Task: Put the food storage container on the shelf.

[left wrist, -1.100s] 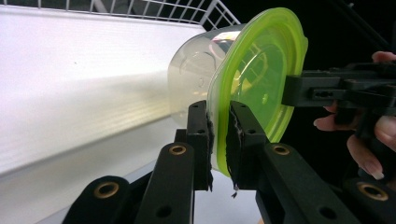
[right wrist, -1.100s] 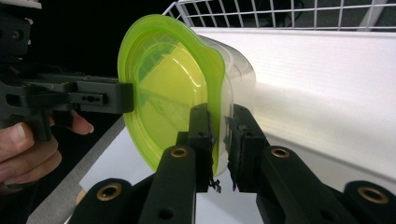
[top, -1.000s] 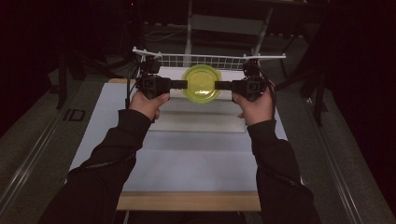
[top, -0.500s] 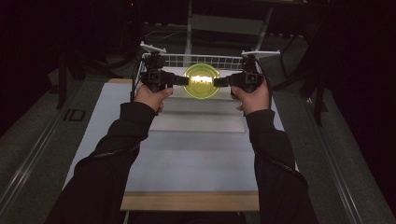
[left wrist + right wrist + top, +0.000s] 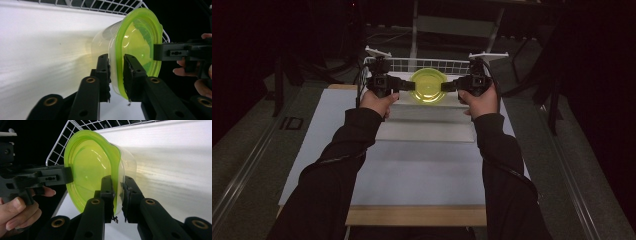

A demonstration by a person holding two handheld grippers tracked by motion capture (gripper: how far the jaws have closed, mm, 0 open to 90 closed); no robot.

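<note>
A clear plastic container with a yellow-green lid (image 5: 427, 86) hangs over the far end of the table, in front of the white wire basket (image 5: 432, 64). It is tipped on its side, so the lid faces up toward the high view. My left gripper (image 5: 412, 86) grips the lid's rim (image 5: 117, 50) from the left. Its jaws (image 5: 116, 65) have just opened a little but still clamp the rim. My right gripper (image 5: 444, 86) is shut on the opposite rim (image 5: 116, 165), its pads (image 5: 117, 187) pressing either side. Each gripper view also shows the other gripper's jaw on the lid.
The wire basket's mesh wall (image 5: 100, 3) (image 5: 62, 142) rises just behind the container. Under it lies a bright white surface (image 5: 37, 50). A raised white board (image 5: 427, 130) sits mid-table on the pale mat (image 5: 412, 170). Dark floor and metal stands surround the table.
Both hands have carried the container away from the person, toward the wire basket, and slightly lower. Both grippers kept their hold on the rim.
</note>
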